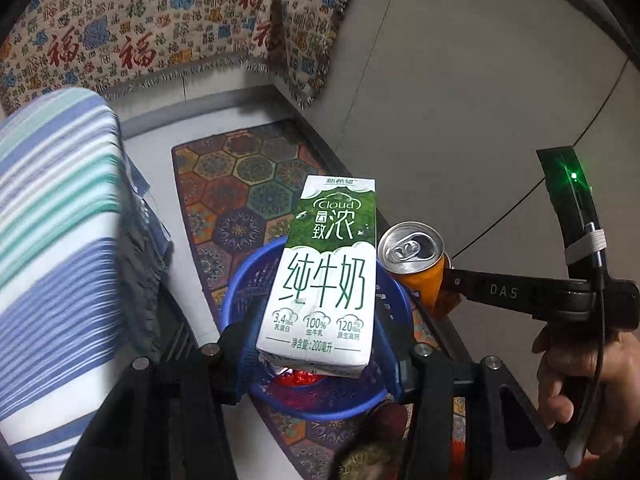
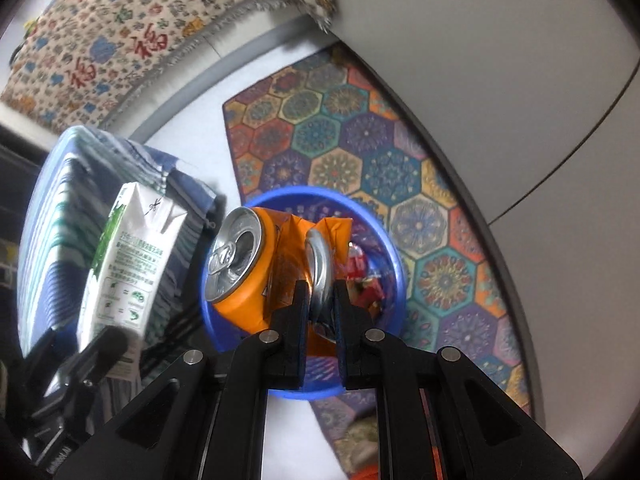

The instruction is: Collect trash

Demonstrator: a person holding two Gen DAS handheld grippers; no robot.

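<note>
A green-and-white milk carton (image 1: 324, 272) stands upright between the fingers of my left gripper (image 1: 320, 360), which is shut on its lower end. It hangs over a blue plastic basket (image 1: 240, 288) with red wrappers (image 1: 296, 384) inside. My right gripper (image 2: 321, 300) is shut on a crushed orange can (image 2: 248, 280), pinching its folded end above the same basket (image 2: 396, 280). In the left wrist view the can (image 1: 420, 272) sits just right of the carton, with the right gripper (image 1: 454, 284) on it. The right wrist view shows the carton (image 2: 128, 264) at the left.
The basket stands on a hexagon-patterned rug (image 1: 248, 184) on a pale floor (image 1: 460, 120). A blue-and-white striped cushion (image 1: 52, 240) rises close on the left. A fringed patterned cloth (image 1: 140, 32) hangs at the back. A person's hand (image 1: 580, 380) holds the right gripper's handle.
</note>
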